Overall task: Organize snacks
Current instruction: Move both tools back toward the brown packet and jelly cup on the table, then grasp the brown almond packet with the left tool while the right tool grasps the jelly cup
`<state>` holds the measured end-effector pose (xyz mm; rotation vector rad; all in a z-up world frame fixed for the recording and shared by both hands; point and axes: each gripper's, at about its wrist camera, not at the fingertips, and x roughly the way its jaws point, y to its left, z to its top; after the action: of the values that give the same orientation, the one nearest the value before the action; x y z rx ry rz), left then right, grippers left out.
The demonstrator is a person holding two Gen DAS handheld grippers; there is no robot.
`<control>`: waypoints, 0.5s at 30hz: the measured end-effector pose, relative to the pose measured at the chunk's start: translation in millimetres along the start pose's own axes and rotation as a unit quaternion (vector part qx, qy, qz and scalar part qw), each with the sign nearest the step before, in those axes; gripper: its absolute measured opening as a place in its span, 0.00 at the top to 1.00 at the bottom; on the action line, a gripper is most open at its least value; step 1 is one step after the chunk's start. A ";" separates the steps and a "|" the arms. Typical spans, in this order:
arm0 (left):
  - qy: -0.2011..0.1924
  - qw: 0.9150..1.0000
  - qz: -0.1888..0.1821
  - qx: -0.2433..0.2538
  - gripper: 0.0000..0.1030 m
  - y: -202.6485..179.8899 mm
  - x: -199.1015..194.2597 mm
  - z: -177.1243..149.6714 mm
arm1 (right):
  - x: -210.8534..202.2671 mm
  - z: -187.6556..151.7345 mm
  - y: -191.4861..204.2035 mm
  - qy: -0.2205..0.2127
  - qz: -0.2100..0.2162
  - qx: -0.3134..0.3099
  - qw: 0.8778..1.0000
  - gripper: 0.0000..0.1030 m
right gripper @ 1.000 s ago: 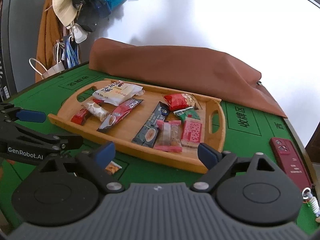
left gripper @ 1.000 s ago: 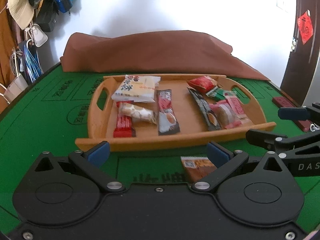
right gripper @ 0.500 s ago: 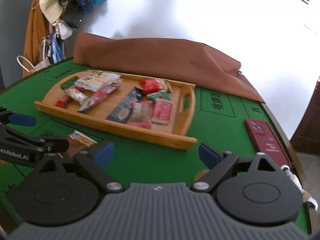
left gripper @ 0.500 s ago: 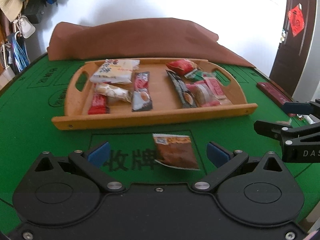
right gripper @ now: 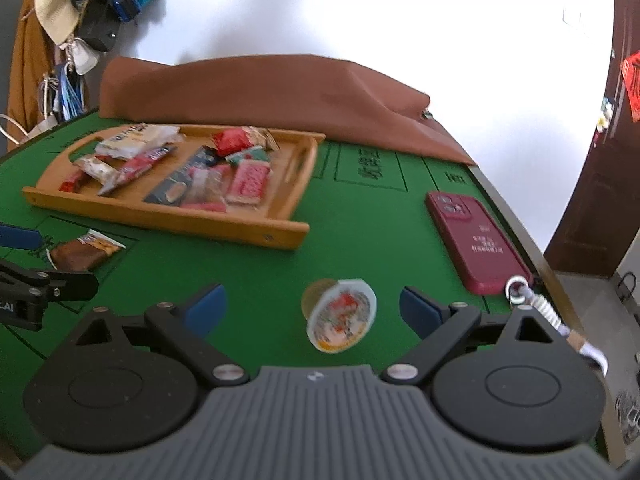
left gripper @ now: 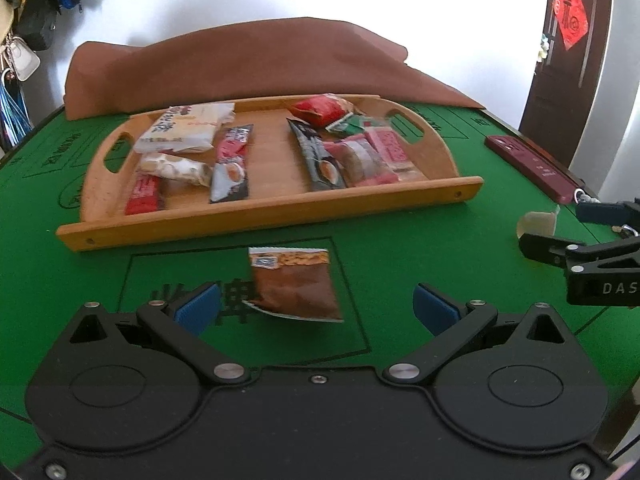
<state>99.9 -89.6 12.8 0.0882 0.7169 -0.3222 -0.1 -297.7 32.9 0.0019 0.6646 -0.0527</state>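
Observation:
A wooden tray (left gripper: 276, 210) (right gripper: 172, 216) holds several snack packets on the green table. In front of it a brown snack packet (left gripper: 294, 284) (right gripper: 82, 252) lies flat on the felt, between the open blue-padded fingers of my left gripper (left gripper: 316, 310), untouched. A small jelly cup (right gripper: 340, 314) (left gripper: 538, 224) lies on its side between the open fingers of my right gripper (right gripper: 312, 306), also untouched. The right gripper shows at the right edge of the left wrist view, just behind the cup.
A dark red phone (right gripper: 474, 240) (left gripper: 536, 166) with a lanyard lies near the table's right edge. A brown cloth (left gripper: 248, 68) is heaped behind the tray. Bags and a hat (right gripper: 54, 4) hang on the wall at the left. A dark door (left gripper: 560, 48) stands at the right.
Both grippers pulled back from the tray and swung right. The brown packet now lies fully between the left fingers, and the jelly cup has come into view between the right fingers.

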 end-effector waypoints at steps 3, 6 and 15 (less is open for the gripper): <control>-0.001 1.000 -0.004 0.004 0.01 -4.9 2.8 -0.2 | 6.4 -3.4 -4.3 0.008 0.001 0.007 1.000 0.05; -0.002 1.000 -0.002 0.007 0.05 -8.5 5.4 1.0 | 13.4 -4.1 -5.6 0.016 0.004 0.010 1.000 0.05; -0.002 1.000 0.015 -0.014 0.37 -2.6 13.0 8.9 | 27.8 -4.1 -13.0 0.053 0.031 0.034 0.998 0.08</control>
<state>113.9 -97.1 11.0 0.0717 0.7155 -0.2838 18.5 -311.9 12.7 0.0914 0.7677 -0.0147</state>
